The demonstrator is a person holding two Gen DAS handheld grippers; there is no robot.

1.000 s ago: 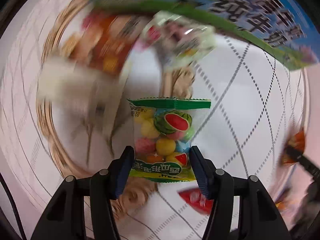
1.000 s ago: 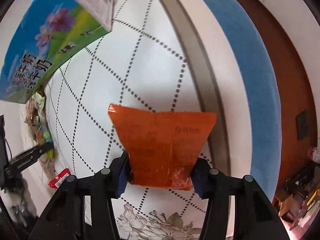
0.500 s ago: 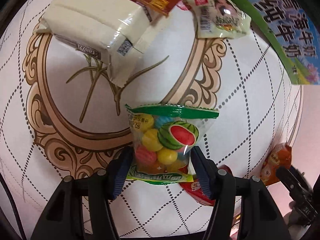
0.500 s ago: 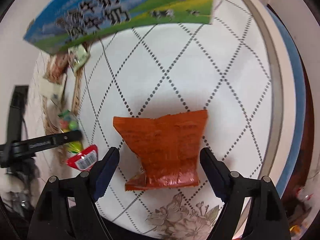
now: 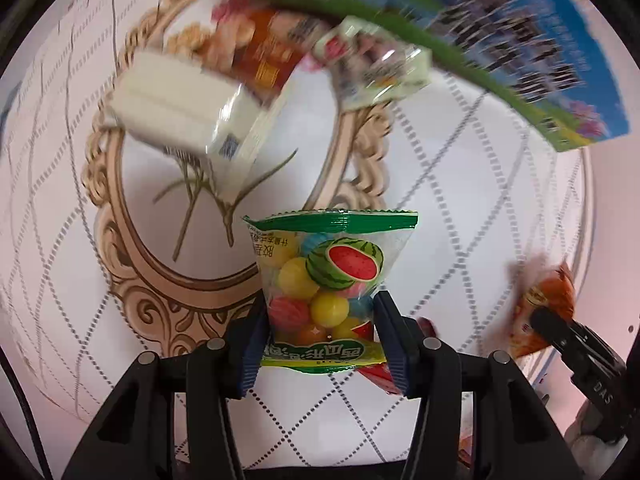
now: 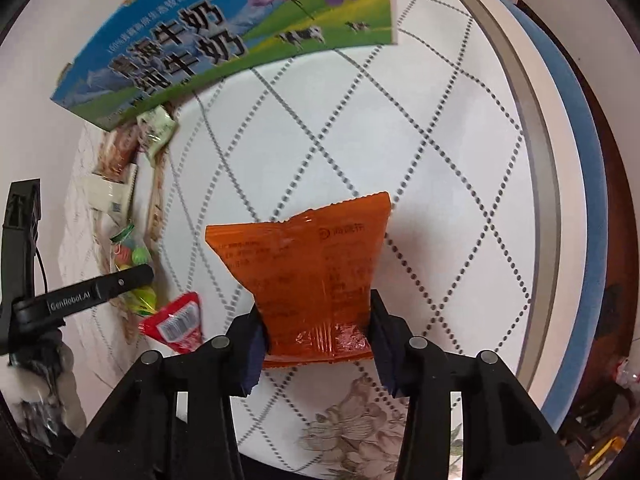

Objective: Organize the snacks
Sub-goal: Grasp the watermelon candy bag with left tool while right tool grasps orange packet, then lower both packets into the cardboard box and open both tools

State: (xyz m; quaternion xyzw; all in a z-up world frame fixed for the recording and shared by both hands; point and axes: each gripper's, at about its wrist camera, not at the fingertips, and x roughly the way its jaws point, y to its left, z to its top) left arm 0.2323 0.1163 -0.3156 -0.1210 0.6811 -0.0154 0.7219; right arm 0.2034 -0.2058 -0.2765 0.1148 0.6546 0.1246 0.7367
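Gripping a candy bag (image 5: 320, 280) w/ both fingers, the left claw (image 5: 322, 336) holds it above the bench (image 5: 460, 200) near a white packet (image 5: 180, 116), while in right wrist view the right claw (image 6: 316, 332) is clenched on an orange packet (image 6: 308, 276) over the bench, milk box (image 6: 224, 36) beyond.

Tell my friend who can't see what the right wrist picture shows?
The right gripper pinches an orange snack packet above a white table with dotted diamond lines. Behind stands a blue milk carton; a small red packet lies left.
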